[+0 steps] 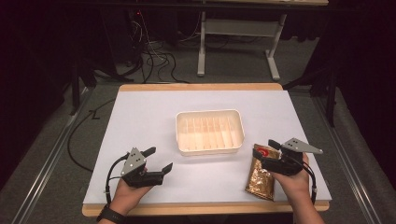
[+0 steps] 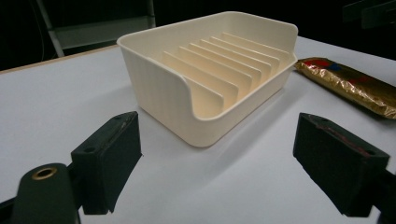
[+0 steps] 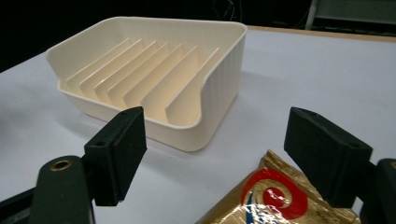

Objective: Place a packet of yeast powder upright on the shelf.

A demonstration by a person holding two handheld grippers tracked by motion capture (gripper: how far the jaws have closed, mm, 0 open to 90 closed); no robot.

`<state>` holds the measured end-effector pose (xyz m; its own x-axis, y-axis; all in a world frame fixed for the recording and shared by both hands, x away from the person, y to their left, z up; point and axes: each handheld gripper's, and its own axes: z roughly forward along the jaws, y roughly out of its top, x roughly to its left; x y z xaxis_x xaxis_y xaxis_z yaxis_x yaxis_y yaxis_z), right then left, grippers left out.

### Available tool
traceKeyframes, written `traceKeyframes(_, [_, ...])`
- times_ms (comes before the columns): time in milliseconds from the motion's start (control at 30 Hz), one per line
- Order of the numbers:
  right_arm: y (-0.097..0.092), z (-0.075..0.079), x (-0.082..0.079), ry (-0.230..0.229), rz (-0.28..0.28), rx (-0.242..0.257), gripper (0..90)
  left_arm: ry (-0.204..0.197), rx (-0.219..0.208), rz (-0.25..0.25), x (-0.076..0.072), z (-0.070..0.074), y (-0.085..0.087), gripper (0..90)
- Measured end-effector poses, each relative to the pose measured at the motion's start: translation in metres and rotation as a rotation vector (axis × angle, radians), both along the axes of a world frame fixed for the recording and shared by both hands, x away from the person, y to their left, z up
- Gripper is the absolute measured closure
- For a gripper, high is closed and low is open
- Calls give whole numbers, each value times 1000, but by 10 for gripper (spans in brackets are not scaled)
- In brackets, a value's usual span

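Note:
A cream plastic tray with upright dividers sits in the middle of the white table sheet. A gold foil packet with a red swirl lies flat at the front right. My right gripper hovers over the packet's near end, open, jaws wide apart with nothing pressed between them. My left gripper is open at the front left, pointing toward the tray, with bare table between its jaws.
The white sheet covers a wooden table whose front edge runs just behind the hands. Cables and a grey frame stand lie on the floor beyond the table's far edge.

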<state>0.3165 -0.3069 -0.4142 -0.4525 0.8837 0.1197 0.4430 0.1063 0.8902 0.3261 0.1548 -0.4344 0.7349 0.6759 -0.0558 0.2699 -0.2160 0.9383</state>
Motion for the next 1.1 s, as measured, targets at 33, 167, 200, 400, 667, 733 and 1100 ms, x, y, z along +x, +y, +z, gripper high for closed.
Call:
traceKeyframes(33, [-1, -1, 0, 2, -5, 2, 214, 0, 0, 1, 1, 0, 0, 156])
traceKeyframes(167, [-6, -3, 0, 11, -18, 0, 209, -5, 6, 0, 2, 1, -1, 156])
traceKeyframes(200, [-6, -3, 0, 11, -22, 0, 209, -7, 7, -1, 2, 1, -1, 155])
traceKeyframes(400, [-6, -3, 0, 5, -17, -2, 192, -6, 7, 5, 1, 1, -1, 155])
traceKeyframes(667, [-6, -3, 0, 12, -8, 4, 155, -6, 9, 2, 1, 1, -1, 154])
traceKeyframes(733, [-6, -3, 0, 12, -5, 5, 150, -6, 9, 0, 1, 1, -2, 154])
traceKeyframes(1100, [-7, -3, -1, 16, 7, 6, 56, -3, 12, 1, 1, 1, 0, 149])
